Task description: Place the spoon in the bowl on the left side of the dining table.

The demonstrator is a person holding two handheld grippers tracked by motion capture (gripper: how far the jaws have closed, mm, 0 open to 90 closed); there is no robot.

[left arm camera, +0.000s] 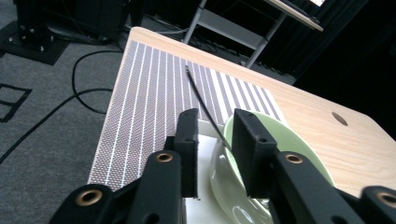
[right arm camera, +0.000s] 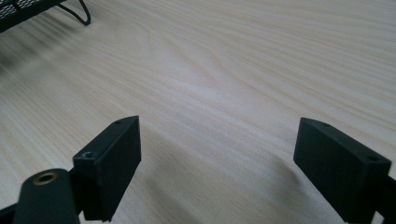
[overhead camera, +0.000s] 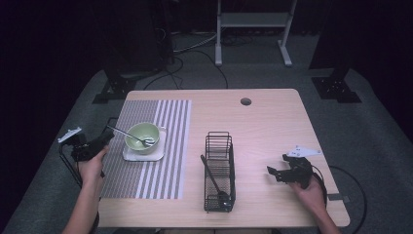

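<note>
A pale green bowl (overhead camera: 141, 134) stands on a white square plate (overhead camera: 131, 156) on the striped placemat (overhead camera: 160, 161). A metal spoon (overhead camera: 129, 134) rests in it, handle pointing out to the left. My left gripper (overhead camera: 108, 139) hovers at the bowl's left side. In the left gripper view its jaws (left arm camera: 212, 123) stand a little apart, and the thin spoon handle (left arm camera: 201, 95) shows through the gap, just beyond the tips, beside the bowl (left arm camera: 299, 149). My right gripper (overhead camera: 272, 171) is wide open (right arm camera: 217, 140) above bare wood, holding nothing.
A black wire rack (overhead camera: 219, 170) stands mid-table with a dark utensil (overhead camera: 212, 178) lying in it; its corner shows in the right gripper view (right arm camera: 28, 11). The table has a cable hole (overhead camera: 246, 101) at the back. Stands and cables sit on the floor behind.
</note>
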